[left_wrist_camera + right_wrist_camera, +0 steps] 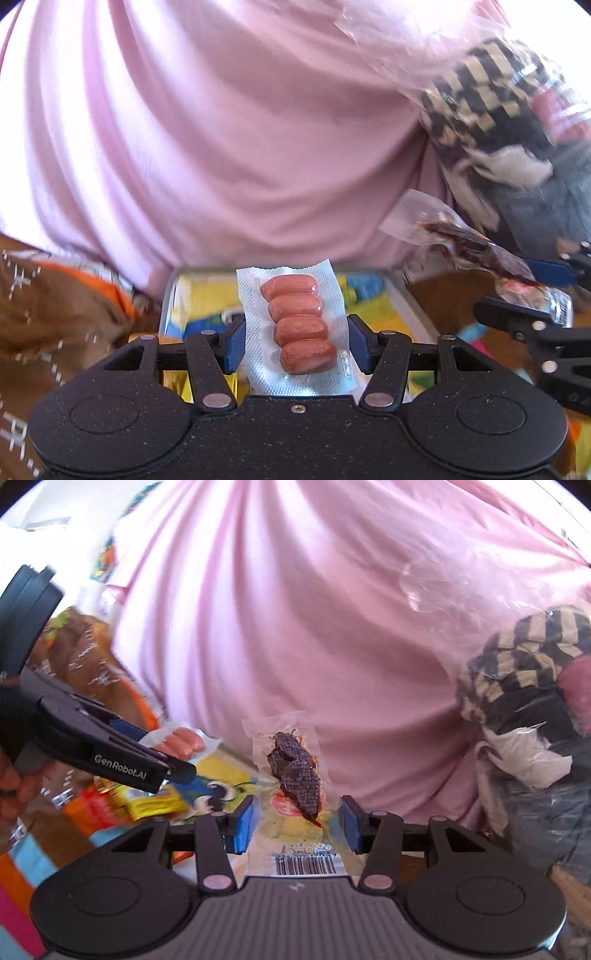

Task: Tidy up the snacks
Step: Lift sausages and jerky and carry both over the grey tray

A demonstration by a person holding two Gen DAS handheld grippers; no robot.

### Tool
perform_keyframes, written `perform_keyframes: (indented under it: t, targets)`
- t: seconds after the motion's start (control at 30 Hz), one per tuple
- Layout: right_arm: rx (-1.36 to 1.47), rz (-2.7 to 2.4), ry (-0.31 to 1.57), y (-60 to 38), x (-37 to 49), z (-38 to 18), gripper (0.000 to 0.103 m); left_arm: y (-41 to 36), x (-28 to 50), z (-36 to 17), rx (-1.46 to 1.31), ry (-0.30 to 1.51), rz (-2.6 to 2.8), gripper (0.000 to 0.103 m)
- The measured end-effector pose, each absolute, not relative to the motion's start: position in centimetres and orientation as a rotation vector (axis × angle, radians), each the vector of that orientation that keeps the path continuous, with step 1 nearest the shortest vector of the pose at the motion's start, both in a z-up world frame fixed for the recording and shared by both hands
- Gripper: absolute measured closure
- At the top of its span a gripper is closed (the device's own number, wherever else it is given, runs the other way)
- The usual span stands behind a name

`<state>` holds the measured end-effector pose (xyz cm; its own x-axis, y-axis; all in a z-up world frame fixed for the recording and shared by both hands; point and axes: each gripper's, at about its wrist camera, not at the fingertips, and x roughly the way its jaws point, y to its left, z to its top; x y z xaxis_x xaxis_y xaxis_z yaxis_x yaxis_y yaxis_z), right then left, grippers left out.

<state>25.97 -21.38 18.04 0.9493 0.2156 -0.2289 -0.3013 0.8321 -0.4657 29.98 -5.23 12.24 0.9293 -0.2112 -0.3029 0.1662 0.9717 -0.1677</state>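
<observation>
A clear vacuum pack of several pink sausages (299, 325) stands upright between the blue pads of my left gripper (297, 343), which is shut on its sides. My right gripper (295, 825) is shut on a clear pack of dark dried meat (295, 771) with a barcode at its lower end. Both packs are held in the air close to the person's pink shirt (221, 147). From the right wrist, the left gripper (166, 753) shows at the left with the sausage pack (181, 744). From the left wrist, the right gripper (546, 291) shows at the right with the meat pack (472, 243).
Below the grippers lies a metal-rimmed tin (168, 299) with yellow and blue snack packets (221, 786). A brown patterned cloth (55, 314) lies at the left. A clear plastic bag with checkered fabric (517, 657) sits at the right.
</observation>
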Motion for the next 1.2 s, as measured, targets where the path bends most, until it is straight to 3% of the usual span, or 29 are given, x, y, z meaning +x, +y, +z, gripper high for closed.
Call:
perform_keyframes:
  t: [0.13, 0.43, 1.2]
  targets:
    - [-0.439, 0.253, 0.202, -22.9, 28.5, 18.1, 0.05, -6.3, 32.3, 12.8, -0.103, 0.341, -0.164, 0.045]
    - [-0.39, 0.139, 0.125, -24.9, 33.7, 12.4, 0.05, -8.5, 36.0, 10.1, -0.06, 0.323, -0.073, 0.045]
    - [-0.094, 0.137, 0.394, -27.5, 40.6, 7.6, 0.05, -9.5, 40.6, 6.7, -0.047, 0.538, 0.014, 0.043]
